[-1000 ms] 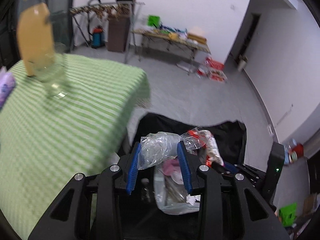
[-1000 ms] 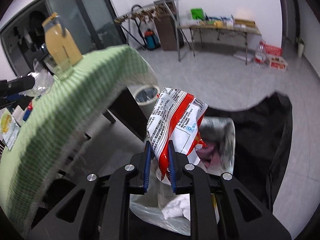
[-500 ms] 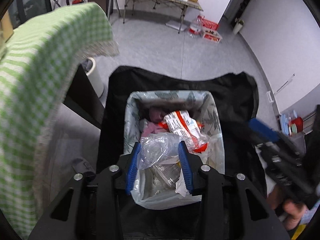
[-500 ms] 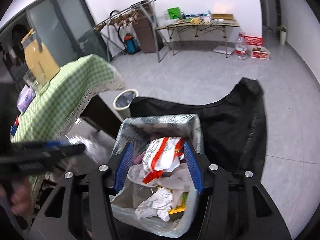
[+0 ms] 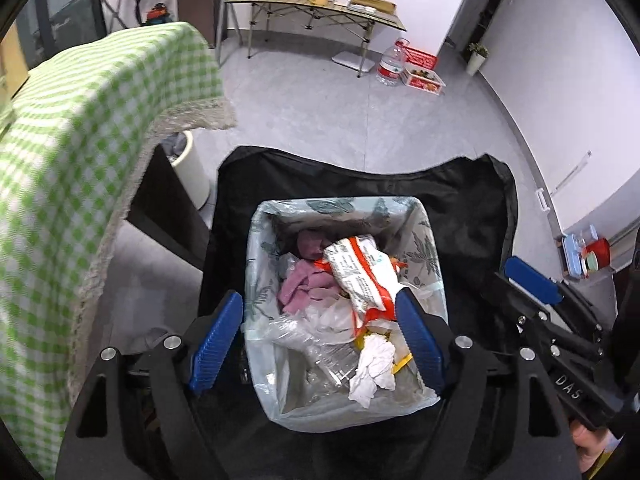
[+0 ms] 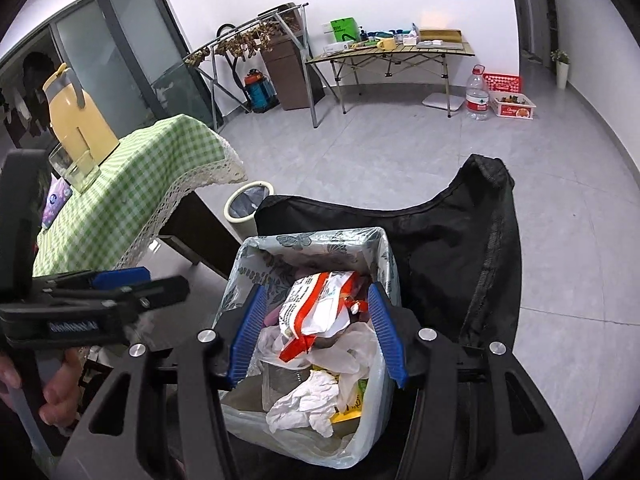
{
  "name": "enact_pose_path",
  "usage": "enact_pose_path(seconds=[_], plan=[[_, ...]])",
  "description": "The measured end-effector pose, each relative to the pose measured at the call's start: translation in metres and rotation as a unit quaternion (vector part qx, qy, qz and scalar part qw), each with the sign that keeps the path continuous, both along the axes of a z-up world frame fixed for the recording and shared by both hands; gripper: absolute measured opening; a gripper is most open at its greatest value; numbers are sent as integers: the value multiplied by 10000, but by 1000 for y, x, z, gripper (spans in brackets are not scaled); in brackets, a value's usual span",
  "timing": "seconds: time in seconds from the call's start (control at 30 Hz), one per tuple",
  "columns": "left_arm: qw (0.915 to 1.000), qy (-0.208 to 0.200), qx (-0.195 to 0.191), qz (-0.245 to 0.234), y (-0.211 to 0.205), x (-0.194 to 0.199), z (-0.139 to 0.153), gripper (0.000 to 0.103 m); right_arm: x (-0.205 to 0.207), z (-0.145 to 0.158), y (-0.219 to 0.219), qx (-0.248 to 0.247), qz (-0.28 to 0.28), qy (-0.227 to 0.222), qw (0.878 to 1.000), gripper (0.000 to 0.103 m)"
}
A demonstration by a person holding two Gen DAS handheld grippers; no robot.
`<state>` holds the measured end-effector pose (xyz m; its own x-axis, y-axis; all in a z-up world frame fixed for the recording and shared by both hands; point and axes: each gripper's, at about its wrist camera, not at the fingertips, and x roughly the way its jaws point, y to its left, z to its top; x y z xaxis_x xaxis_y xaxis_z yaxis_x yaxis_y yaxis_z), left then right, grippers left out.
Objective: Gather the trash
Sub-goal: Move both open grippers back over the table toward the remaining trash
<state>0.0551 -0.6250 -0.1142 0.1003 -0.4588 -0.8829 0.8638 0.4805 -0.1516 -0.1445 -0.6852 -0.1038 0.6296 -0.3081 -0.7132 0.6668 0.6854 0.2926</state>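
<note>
A trash bin lined with a leaf-print plastic bag (image 5: 428, 248) (image 6: 384, 248) stands on the floor, full of rubbish. A red-and-white snack packet (image 5: 360, 276) (image 6: 320, 300) lies on top, with a clear plastic bag (image 5: 316, 328), white crumpled paper (image 5: 376, 364) (image 6: 308, 400) and pink cloth (image 5: 304, 280). My left gripper (image 5: 318, 342) is open and empty over the bin. My right gripper (image 6: 318, 338) is open and empty over the bin too. Each gripper shows in the other's view: right (image 5: 536, 288), left (image 6: 116, 284).
A black fabric cover (image 5: 360, 184) (image 6: 460, 248) lies around the bin. A table with green checked cloth (image 5: 80, 120) (image 6: 132, 184) stands left, bearing a yellow jug (image 6: 76, 120) and a glass (image 6: 72, 168). A small white waste basket (image 5: 192, 168) (image 6: 246, 208) stands beside it.
My left gripper has opened and let the clear plastic bag fall into the bin. My right gripper had let go of the snack packet earlier and stays open above the bin.
</note>
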Motion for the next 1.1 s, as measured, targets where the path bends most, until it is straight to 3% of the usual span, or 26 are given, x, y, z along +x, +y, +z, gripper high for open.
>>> enact_pose_path(seconds=[0.43, 0.57, 0.77, 1.1], plan=[[9960, -430, -673, 407, 50, 18, 68, 76, 18, 29, 20, -445, 119, 34, 9989, 57], [9918, -618, -983, 531, 77, 21, 96, 82, 27, 44, 31, -629, 256, -10, 9977, 60], [9796, -1047, -1441, 925, 138, 32, 138, 87, 53, 68, 57, -893, 529, -92, 9946, 61], [9533, -1460, -1853, 1885, 257, 65, 178, 89, 117, 112, 132, -1387, 1379, -304, 9802, 63]])
